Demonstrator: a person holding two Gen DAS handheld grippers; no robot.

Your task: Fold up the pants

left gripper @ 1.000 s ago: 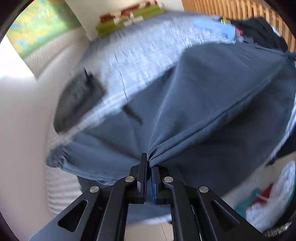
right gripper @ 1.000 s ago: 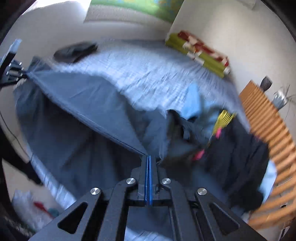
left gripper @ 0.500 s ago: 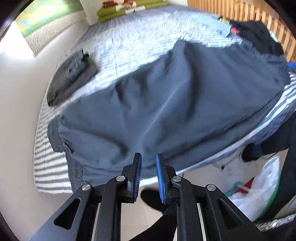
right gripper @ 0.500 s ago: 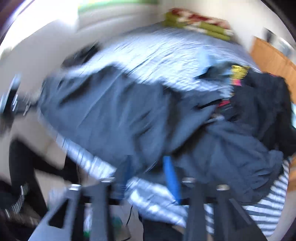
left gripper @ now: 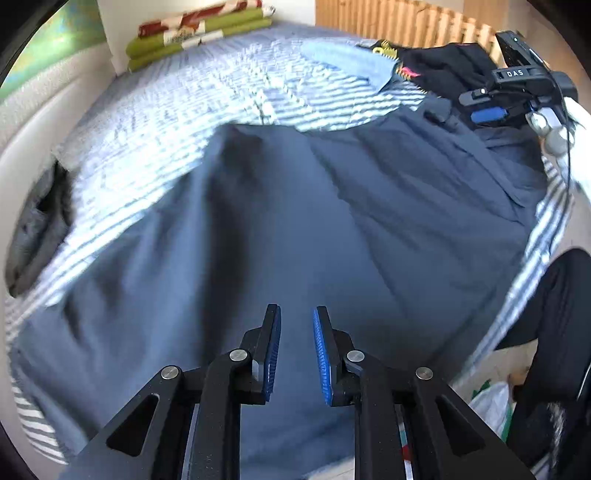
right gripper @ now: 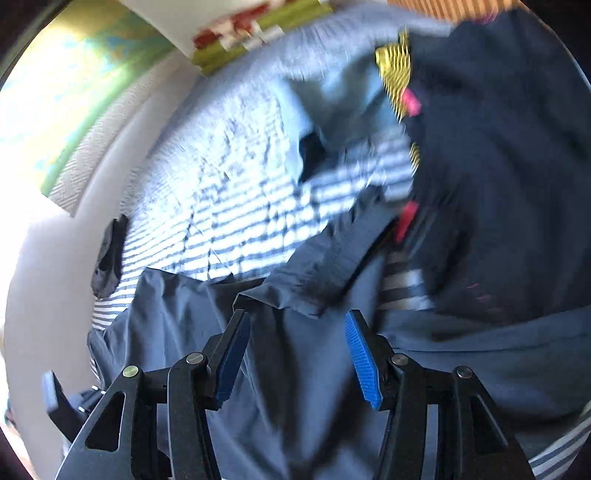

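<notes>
1. Your left gripper (left gripper: 296,350) has its jaws a little apart with nothing pinched in there. It's just hanging over the cloth.
2. Your right gripper (right gripper: 295,360) is spread noticeably wider, also gripping nothing. A folded-over flap of the fabric sits just past its fingertips, not between the pads as far as you can see.
3. The pants (left gripper: 295,229) are the big slate-blue spread lying across the near side of the bed, right under both tools. In the right wrist view they (right gripper: 295,387) fill the bottom half, a bit rumpled.
4. Under them is the striped bedsheet (left gripper: 207,110), bare toward the far side.
5. Off to your right there's a pile of dark clothes (right gripper: 498,184) with a yellow patterned piece (right gripper: 395,70) poking out.
6. A dark grey folded garment (left gripper: 37,229) sits at the left edge of the bed.
7. Way at the back, a green and red folded blanket (left gripper: 199,29) is against the wall.
</notes>
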